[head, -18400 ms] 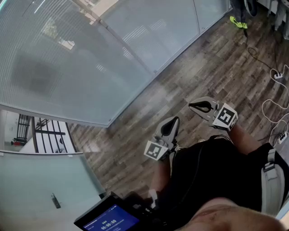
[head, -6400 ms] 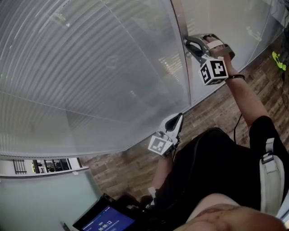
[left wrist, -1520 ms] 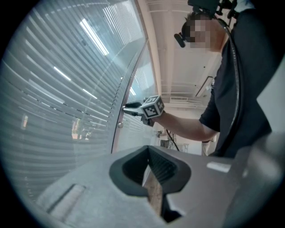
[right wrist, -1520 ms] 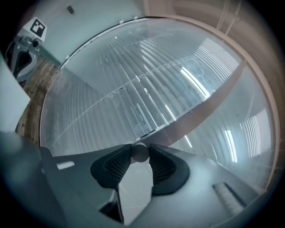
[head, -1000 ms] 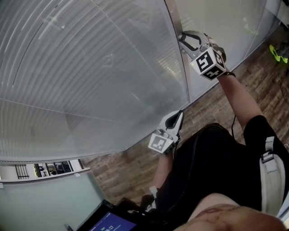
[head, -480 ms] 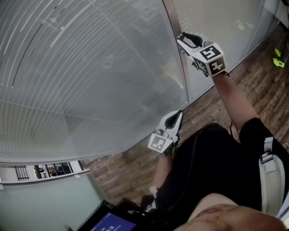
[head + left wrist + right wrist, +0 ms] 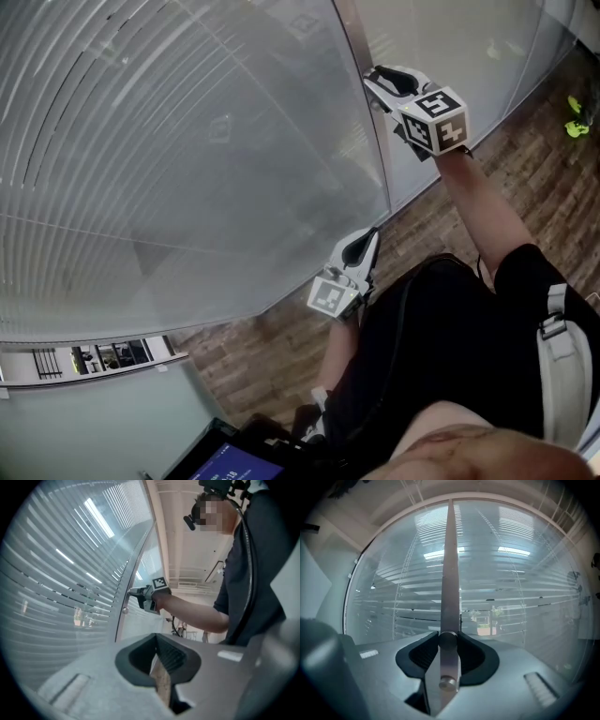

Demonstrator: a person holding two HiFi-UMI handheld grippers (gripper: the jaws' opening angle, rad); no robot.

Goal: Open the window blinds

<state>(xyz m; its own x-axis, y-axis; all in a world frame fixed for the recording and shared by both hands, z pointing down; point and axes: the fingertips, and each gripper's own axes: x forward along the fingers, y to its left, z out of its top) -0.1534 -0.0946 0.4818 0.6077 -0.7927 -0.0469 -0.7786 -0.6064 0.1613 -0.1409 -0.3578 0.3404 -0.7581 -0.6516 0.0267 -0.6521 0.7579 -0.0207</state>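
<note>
The slatted blinds (image 7: pixel 187 141) hang behind glass, left of a grey metal post (image 7: pixel 349 33). My right gripper (image 7: pixel 375 81) is raised level against that post, shut on a small round knob (image 7: pixel 448 638) that sits between its pads. In the right gripper view the post (image 7: pixel 450 564) runs straight up the middle, and through the tilted slats (image 7: pixel 506 597) I see outside. A second small knob (image 7: pixel 125 611) shows lower on the post in the left gripper view. My left gripper (image 7: pixel 371 236) hangs by the person's waist, jaws together and holding nothing.
Wood plank floor (image 7: pixel 487 178) runs along the glass wall to the right. A neon shoe (image 7: pixel 574 127) lies at the far right. A tablet screen (image 7: pixel 220 464) shows at the bottom edge. The person's dark-clothed body fills the lower right.
My right gripper has rolled about its own axis on the knob, its marker cube turning. Dark gaps between the slats at upper left have widened. The left gripper has stayed put.
</note>
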